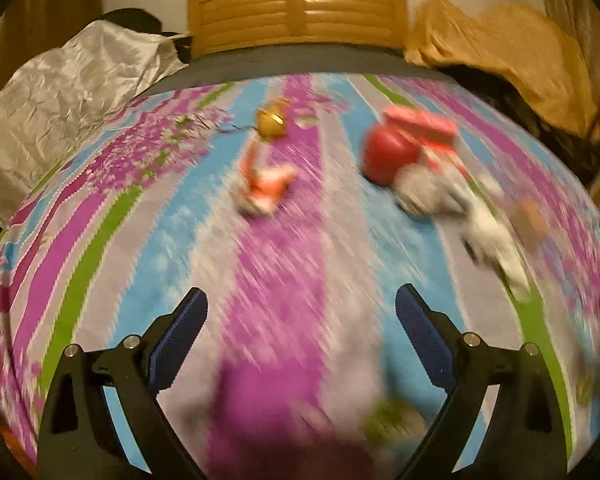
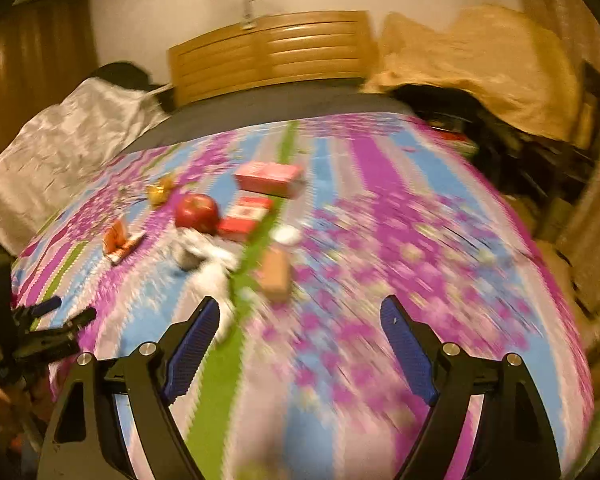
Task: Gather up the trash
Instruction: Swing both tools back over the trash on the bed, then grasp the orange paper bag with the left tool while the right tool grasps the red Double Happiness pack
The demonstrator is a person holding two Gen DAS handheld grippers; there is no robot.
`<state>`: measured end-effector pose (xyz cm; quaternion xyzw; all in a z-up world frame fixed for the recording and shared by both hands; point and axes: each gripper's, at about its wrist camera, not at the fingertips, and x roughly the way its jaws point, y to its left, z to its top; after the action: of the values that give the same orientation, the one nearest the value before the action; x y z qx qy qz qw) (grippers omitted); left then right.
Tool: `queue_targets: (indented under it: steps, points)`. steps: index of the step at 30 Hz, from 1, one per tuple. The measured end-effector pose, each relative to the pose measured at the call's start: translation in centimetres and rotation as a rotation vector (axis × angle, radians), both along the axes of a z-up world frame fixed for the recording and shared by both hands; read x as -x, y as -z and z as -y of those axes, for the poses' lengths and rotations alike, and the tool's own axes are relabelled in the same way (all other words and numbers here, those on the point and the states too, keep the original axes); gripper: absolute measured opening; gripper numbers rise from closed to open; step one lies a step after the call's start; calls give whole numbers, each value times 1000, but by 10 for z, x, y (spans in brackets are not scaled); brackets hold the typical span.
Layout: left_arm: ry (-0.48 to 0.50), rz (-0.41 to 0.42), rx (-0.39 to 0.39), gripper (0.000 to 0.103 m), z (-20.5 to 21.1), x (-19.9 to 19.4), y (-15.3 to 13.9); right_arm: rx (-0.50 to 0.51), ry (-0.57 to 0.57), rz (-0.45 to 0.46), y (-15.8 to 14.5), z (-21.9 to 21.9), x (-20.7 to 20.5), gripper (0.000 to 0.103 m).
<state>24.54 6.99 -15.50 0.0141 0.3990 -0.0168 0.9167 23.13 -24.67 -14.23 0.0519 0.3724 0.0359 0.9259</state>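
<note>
Both views are blurred. On the striped purple, blue and green bedspread [image 1: 284,264] lie an orange wrapper [image 1: 262,186], a gold foil wrapper [image 1: 270,122], a red apple [image 1: 390,154], red boxes [image 1: 418,126] and crumpled white paper [image 1: 460,204]. My left gripper [image 1: 302,300] is open and empty, short of the orange wrapper. My right gripper [image 2: 300,308] is open and empty, near a brown packet [image 2: 274,276] and the white paper [image 2: 208,260]. The right view also shows the apple [image 2: 196,212], the red boxes [image 2: 268,178], the orange wrapper [image 2: 118,242] and the left gripper [image 2: 66,312] at far left.
A wooden headboard [image 1: 296,16] stands at the far end of the bed. A silvery cloth [image 1: 72,92] lies at the left, a tan cloth [image 1: 500,52] at the right. Dark clutter [image 2: 512,144] fills the right side beyond the bed edge.
</note>
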Motion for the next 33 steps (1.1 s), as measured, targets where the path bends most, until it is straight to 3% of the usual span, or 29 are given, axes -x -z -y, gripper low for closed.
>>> queue_targets:
  steps: [4,8,13,15,17,18,19,20,21,26,33]
  points:
    - [18,22,23,92,-26,-58,-2,-35,-38,-72,13,-30,-95,83]
    - [11,15,11,92,-31,-102,8,-73,28,-172,41,-47,-190,83]
    - [19,-21,-10,92,-31,-134,24,-141,97,-284,76,-53,-266,83]
    - [29,-33,-31,92,-30,-141,31,-154,104,-368,93,-59,-290,83]
    - [44,-66,-29,92,-30,-148,42,-167,92,-445,109,-65,-297,81]
    - [50,-77,-24,85,-30,-149,45,-150,104,-438,111,-66,-293,79]
    - [59,-92,-16,72,-31,-151,50,-118,117,-433,113,-67,-290,70]
    - [75,-122,2,52,-32,-153,56,-75,121,-430,116,-68,-287,63]
    - [73,-110,12,46,-34,-152,56,-56,105,-402,115,-69,-282,63]
    - [55,-74,90,46,-44,-123,41,-98,94,-303,95,-60,-253,61]
    - [11,-5,106,46,-39,-54,6,-151,18,-82,16,-44,-169,61]
